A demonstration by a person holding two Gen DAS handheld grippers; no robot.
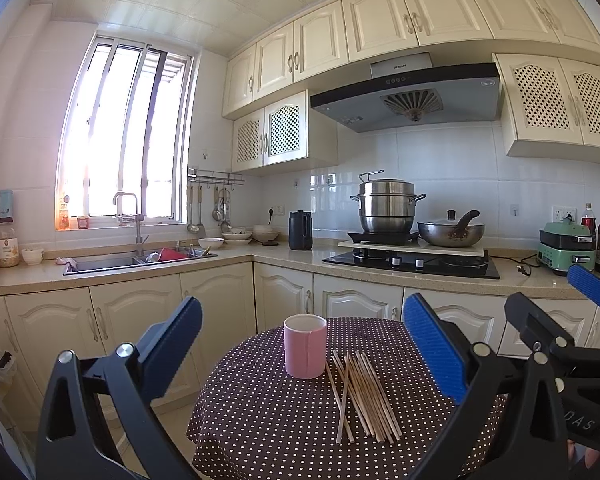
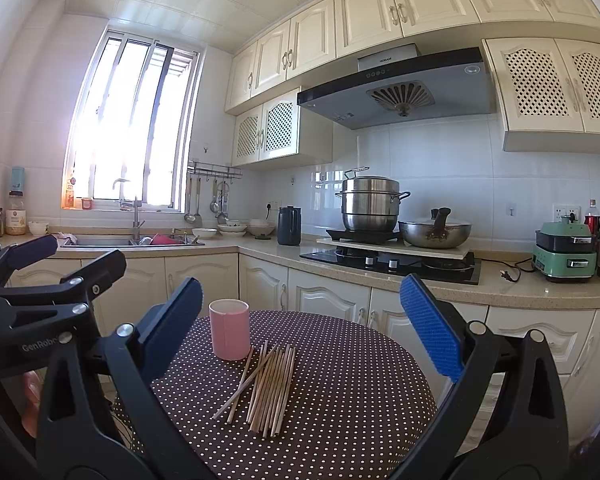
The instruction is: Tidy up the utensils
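Chopsticks (image 1: 362,396) lie loosely piled on the dotted table (image 1: 260,420), ahead of and between both wide-open, empty claws, left (image 1: 300,356) and right (image 2: 300,330), just beside a pink cup (image 1: 305,346). Light, stiff and thin, they probably roll; pinching mid-length looks safest.

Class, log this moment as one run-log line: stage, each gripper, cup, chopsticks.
stage: start | left gripper: open, empty | right gripper: open, empty | pink cylindrical cup: upright on table | pile of wooden chopsticks: loose beside cup
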